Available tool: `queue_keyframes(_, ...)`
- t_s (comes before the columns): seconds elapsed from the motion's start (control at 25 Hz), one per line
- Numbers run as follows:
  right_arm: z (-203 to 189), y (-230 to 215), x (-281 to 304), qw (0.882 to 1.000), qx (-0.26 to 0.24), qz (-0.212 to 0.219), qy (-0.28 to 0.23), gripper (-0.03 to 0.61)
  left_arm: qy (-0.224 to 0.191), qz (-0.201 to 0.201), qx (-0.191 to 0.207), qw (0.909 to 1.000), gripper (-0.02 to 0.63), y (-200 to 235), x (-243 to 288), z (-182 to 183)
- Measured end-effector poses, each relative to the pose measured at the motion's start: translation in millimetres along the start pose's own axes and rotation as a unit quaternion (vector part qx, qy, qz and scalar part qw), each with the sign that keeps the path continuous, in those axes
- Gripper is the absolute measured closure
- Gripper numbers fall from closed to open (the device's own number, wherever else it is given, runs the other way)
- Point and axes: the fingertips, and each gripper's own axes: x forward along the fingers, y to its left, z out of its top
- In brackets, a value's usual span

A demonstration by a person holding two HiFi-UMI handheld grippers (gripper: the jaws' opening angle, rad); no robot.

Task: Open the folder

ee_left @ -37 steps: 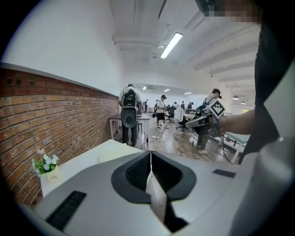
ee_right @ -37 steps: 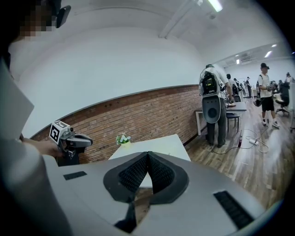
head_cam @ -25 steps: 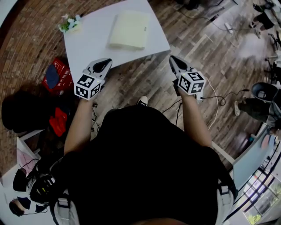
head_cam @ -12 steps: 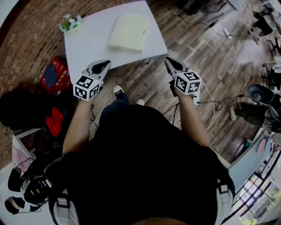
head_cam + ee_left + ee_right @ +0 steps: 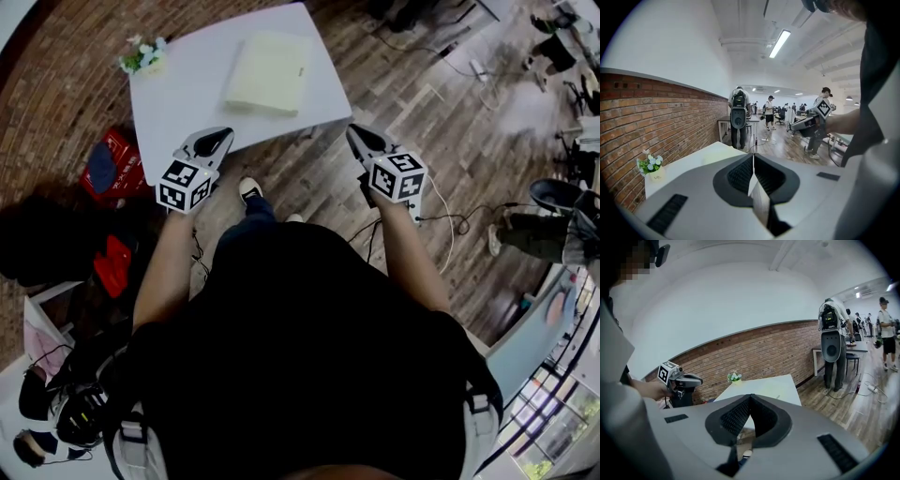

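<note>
A closed pale yellow folder [image 5: 267, 73] lies flat on the white table [image 5: 178, 103], toward its far side. Both grippers hover off the table's near edge, apart from the folder. My left gripper [image 5: 228, 133] is over the near left part of the edge, its jaws pressed together with nothing between them [image 5: 753, 155]. My right gripper [image 5: 352, 129] hangs just off the near right corner, over the wooden floor; its jaws also meet at the tip and hold nothing [image 5: 750, 396]. The right gripper view shows the table [image 5: 764, 387] ahead.
A small pot of flowers [image 5: 141, 54] stands at the table's far left corner. Red bags [image 5: 108, 164] and dark bags lie on the floor to the left. Cables [image 5: 450, 225] run over the wooden floor at right. People stand farther back [image 5: 738, 117].
A leg and shoe have come forward between my arms below the table edge. Both grippers keep about the same pose in front of the table, jaws together throughout.
</note>
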Motion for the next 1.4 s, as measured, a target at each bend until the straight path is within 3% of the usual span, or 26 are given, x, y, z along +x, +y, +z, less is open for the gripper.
queue_keyframes(1.4, 28.1, -26.0, 77.0, 0.999, 0.021, -0.017, 0.019, 0.555, 0.013, -0.032, 0.001, 0.9994, 0.598, 79.9, 54.1, 10.8)
